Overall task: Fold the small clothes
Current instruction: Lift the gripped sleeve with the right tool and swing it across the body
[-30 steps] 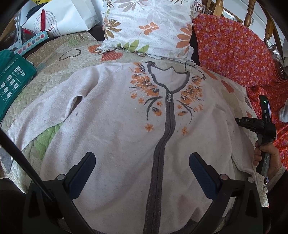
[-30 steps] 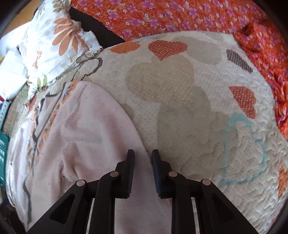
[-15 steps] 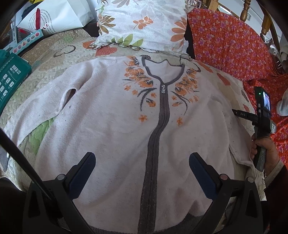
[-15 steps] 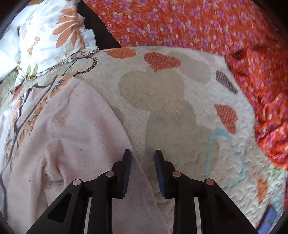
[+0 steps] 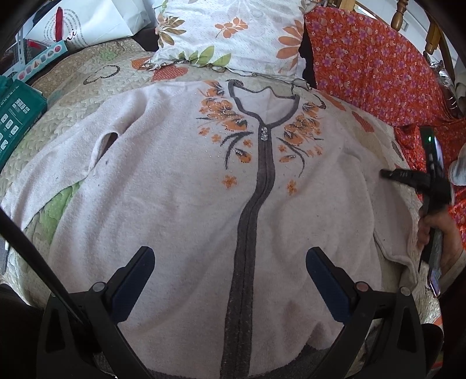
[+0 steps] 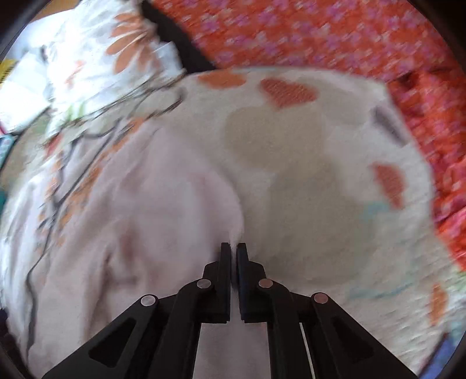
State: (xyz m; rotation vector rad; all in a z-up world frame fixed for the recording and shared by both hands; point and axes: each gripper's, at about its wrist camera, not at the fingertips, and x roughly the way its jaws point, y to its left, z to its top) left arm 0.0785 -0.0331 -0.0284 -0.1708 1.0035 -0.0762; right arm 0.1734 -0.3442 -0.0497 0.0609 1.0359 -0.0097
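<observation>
A pale pink cardigan (image 5: 174,189) with a grey front band and orange flowers lies spread face up on the quilt. My left gripper (image 5: 230,256) hovers open over its lower front, nothing between the fingers. My right gripper (image 6: 234,247) is at the cardigan's (image 6: 145,218) right sleeve. Its jaws are closing, and a sliver of pale sleeve fabric is pinched between the pads. The left wrist view shows the right gripper (image 5: 387,174) at the far right, held by a hand (image 5: 437,233) beside the sleeve end. The right wrist view is motion-blurred.
A heart-patterned quilt (image 6: 305,175) covers the bed. A white floral pillow (image 5: 233,29) lies beyond the collar, with red-orange flowered cloth (image 5: 378,64) to its right. A teal box (image 5: 14,122) and a white bag (image 5: 87,20) sit at the left.
The right gripper's jaws went from slightly apart over the sleeve edge to shut on it. The left gripper stayed open over the cardigan.
</observation>
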